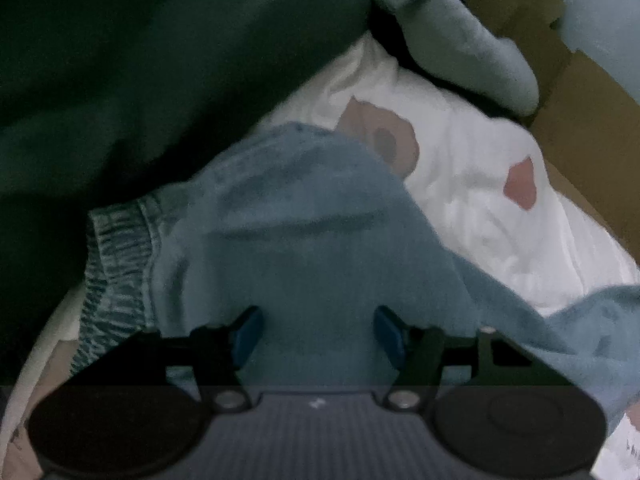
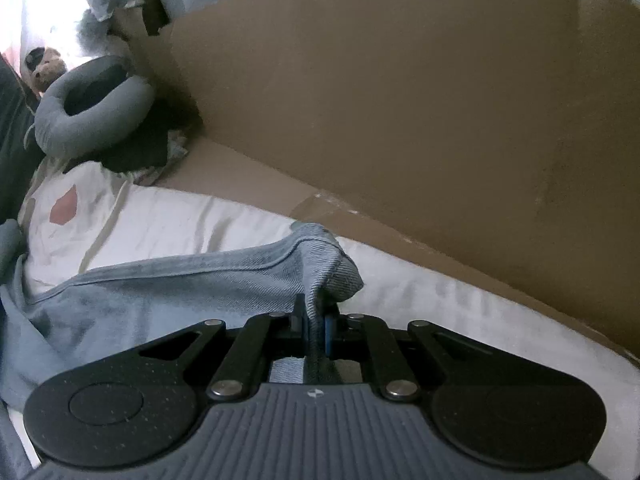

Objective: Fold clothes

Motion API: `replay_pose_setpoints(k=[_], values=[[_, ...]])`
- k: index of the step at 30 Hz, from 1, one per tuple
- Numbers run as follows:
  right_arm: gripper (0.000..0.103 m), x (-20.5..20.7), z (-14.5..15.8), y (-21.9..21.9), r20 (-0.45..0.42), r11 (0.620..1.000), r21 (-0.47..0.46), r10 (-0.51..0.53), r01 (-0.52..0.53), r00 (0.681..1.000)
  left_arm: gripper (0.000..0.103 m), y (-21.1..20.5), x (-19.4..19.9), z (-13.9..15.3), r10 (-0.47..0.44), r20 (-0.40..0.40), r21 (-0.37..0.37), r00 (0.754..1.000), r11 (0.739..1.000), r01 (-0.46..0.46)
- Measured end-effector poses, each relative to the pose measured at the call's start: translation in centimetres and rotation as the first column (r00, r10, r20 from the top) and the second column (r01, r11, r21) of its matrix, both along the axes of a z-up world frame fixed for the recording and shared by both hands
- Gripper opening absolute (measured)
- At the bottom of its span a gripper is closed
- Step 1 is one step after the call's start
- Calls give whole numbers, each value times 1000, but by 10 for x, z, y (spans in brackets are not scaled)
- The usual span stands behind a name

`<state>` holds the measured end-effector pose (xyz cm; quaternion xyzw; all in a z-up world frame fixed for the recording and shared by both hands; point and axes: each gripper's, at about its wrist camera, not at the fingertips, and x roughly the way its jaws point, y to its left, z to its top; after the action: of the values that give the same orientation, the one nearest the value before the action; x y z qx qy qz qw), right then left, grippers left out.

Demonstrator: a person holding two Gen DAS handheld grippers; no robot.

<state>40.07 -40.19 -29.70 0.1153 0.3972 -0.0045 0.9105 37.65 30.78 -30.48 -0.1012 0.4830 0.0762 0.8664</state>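
Note:
Light blue denim trousers (image 1: 300, 220) lie bunched on a white sheet (image 1: 480, 200), their gathered elastic waistband (image 1: 116, 248) at the left of the left wrist view. My left gripper (image 1: 319, 334) hovers over the denim with its blue pads (image 1: 248, 332) wide apart; cloth lies between them, but I see no squeeze. In the right wrist view my right gripper (image 2: 316, 320) is shut on a hem corner (image 2: 332, 268) of the same trousers (image 2: 180, 288), lifting it off the white sheet (image 2: 200, 224) so the seam runs taut to the left.
A cardboard wall (image 2: 400, 120) stands close along the right of the sheet. At the far end lie a grey neck pillow (image 2: 92, 108), dark clothing (image 2: 136, 148) and a small plush bear (image 2: 46, 68). Dark green fabric (image 1: 140, 60) fills the upper left of the left wrist view.

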Motion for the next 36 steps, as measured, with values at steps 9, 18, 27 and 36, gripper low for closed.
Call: replay_pose_setpoints(k=[9,18,27,36], values=[[5,-23,27,-7,-9,996,-75,-58,57,998,65,8,3,7,45,59,-19,997,999,-44],[5,-46,48,-19,-39,979,-127,-165,159,986,65,4,10,20,32,109,-10,994,999,-31],[5,-65,71,-32,-49,954,-188,-245,232,968,65,-9,24,30,-6,147,-25,989,1000,9],[5,-80,91,-45,-25,934,-225,-289,277,957,65,-14,43,2,-58,67,-3,996,998,59]])
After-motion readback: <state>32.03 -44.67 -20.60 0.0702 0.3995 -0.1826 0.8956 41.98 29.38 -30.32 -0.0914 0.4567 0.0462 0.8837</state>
